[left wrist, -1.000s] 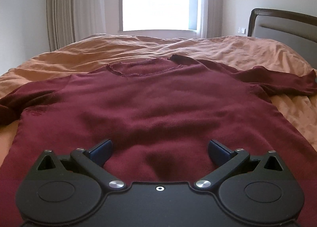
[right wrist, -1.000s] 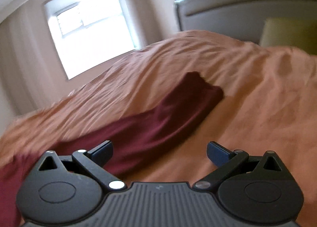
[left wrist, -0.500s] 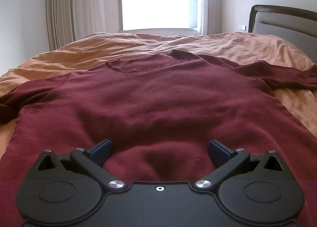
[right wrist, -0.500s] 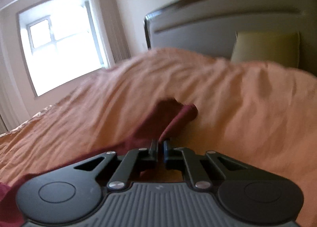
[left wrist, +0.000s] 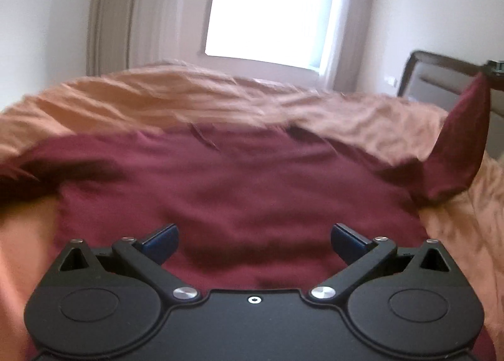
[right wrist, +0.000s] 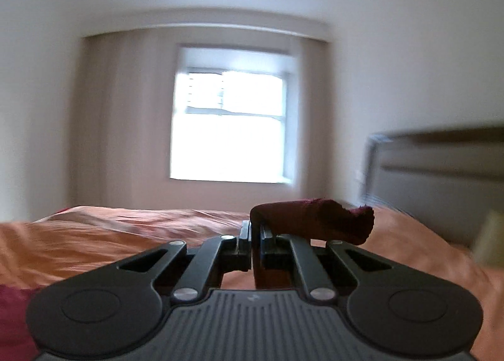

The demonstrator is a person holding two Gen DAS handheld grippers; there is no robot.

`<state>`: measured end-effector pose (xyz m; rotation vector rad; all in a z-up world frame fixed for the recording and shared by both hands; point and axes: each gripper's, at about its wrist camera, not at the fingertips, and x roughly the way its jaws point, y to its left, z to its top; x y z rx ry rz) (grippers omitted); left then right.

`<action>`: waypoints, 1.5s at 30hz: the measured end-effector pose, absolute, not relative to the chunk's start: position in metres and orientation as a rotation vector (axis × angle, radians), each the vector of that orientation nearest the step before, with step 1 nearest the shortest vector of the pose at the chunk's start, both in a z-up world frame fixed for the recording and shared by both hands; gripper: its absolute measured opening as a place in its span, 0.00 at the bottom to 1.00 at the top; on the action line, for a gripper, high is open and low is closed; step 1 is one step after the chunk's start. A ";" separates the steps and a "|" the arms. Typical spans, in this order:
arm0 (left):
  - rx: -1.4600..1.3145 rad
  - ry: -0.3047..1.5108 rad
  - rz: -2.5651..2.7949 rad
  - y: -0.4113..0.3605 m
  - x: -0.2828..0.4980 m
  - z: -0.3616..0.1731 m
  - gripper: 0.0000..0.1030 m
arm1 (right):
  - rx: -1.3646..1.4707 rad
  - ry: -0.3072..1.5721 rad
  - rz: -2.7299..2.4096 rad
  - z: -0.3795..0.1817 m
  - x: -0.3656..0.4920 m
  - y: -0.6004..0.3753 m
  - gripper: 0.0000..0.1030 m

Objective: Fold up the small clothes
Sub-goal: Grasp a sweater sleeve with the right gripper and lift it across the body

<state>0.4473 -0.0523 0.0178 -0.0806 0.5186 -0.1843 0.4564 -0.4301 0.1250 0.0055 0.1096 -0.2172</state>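
The right tool (right wrist: 253, 246) is clamped on the sweater's (left wrist: 239, 190) sleeve (left wrist: 456, 146), raised for folding inward; the left tool (left wrist: 253, 242) gapes empty above the hem.

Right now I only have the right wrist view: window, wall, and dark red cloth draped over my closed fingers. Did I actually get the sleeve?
Observer: Yes. In the left wrist view the sleeve rises off the bed to the right gripper at the frame's edge.
Operator: Where is the rest of the garment?
Observer: The sweater's body lies spread on the orange bedcover, neckline away from the left gripper.
Operator: Is the left gripper holding anything?
Observer: No. The left gripper is open over the lower part of the sweater, with nothing between its fingers.
Operator: And the other sleeve?
Observer: It lies on the cover at the left, blurred.
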 end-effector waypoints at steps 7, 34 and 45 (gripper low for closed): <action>-0.079 0.436 -0.049 0.007 0.439 0.055 1.00 | -0.209 0.131 0.047 0.123 0.482 -0.297 0.06; -0.258 0.439 0.003 0.063 0.453 0.019 0.99 | -0.608 0.392 0.391 -0.008 0.441 -0.167 0.88; -0.214 0.483 -0.133 0.007 0.502 0.001 0.74 | -0.335 0.432 -0.071 -0.021 0.437 -0.309 0.91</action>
